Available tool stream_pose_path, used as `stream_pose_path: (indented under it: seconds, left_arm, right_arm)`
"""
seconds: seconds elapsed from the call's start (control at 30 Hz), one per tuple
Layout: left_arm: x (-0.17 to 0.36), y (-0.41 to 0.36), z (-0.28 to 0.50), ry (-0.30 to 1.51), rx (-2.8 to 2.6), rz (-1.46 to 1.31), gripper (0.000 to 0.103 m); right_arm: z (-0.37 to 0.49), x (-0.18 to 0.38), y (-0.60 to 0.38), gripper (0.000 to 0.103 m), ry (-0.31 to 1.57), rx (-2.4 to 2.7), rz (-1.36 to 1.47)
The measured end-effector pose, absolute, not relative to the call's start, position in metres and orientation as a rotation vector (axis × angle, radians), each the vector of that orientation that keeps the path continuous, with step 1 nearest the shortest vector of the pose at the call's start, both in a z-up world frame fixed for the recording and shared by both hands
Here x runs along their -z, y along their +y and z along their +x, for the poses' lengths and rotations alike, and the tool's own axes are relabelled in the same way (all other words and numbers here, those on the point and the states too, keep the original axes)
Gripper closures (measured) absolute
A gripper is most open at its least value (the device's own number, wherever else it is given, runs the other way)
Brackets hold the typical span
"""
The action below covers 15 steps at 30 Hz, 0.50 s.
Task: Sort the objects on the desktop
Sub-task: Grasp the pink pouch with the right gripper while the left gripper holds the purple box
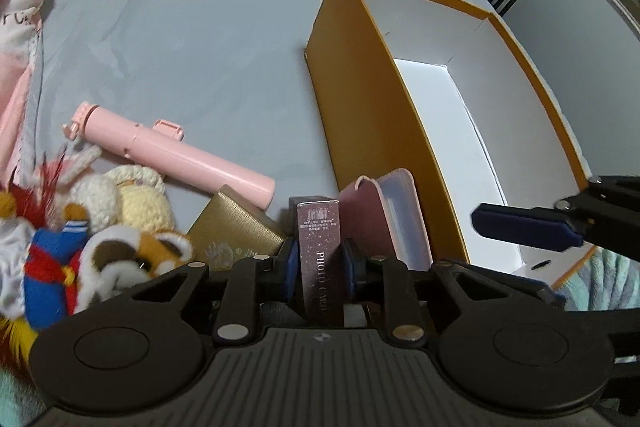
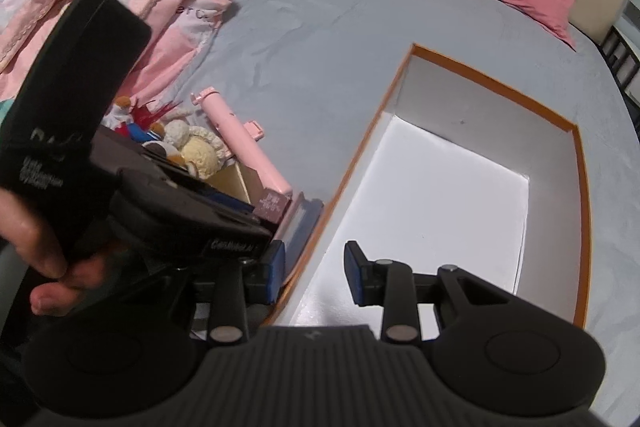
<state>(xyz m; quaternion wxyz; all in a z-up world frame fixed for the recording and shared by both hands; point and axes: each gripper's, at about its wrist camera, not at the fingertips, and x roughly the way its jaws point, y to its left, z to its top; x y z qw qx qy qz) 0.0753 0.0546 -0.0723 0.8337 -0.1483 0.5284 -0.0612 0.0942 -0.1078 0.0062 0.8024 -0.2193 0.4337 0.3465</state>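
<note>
My left tongs [image 1: 319, 259] are pinching a slim maroon photo card box [image 1: 320, 247], upright between the blue pads, just beside the near outer wall of the orange box [image 1: 352, 115] that sits on the bed [image 1: 200, 7]. My right tongs [image 2: 314, 273] are spread with nothing between them, straddling that box's near rim. The orange box is white inside, and as far as I can see nothing lies in it, so I judge the sorting has barely begun. Still outside on the bed are the pink selfie stick [image 1: 176, 151], a gold box [image 1: 236, 231], a pink case [image 1: 384, 215] leaning on the orange wall, and a heap of plush toys [image 1: 112, 227].
</note>
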Motion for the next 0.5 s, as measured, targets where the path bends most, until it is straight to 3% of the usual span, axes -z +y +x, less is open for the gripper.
stream_pose_path:
  seconds: [0.1, 0.23, 0.43, 0.5]
  left_arm:
    - [0.07, 0.061, 0.064, 1.11, 0.13, -0.328, 0.078]
    - [0.069, 0.07, 0.049, 1.097, 0.134, -0.357, 0.078]
    - [0.072, 0.082, 0.03, 1.056, 0.146, -0.397, 0.078]
    - [0.072, 0.082, 0.026, 1.048, 0.15, -0.408, 0.078]
  right_arm:
    - [0.09, -0.008, -0.098, 0.068, 0.918, -0.8, -0.541]
    - [0.083, -0.006, -0.083, 0.057, 0.863, -0.869, -0.694]
    - [0.087, 0.002, -0.058, 0.054, 0.823, -0.922, -0.912]
    - [0.092, 0.006, -0.05, 0.049, 0.833, -0.934, -0.961]
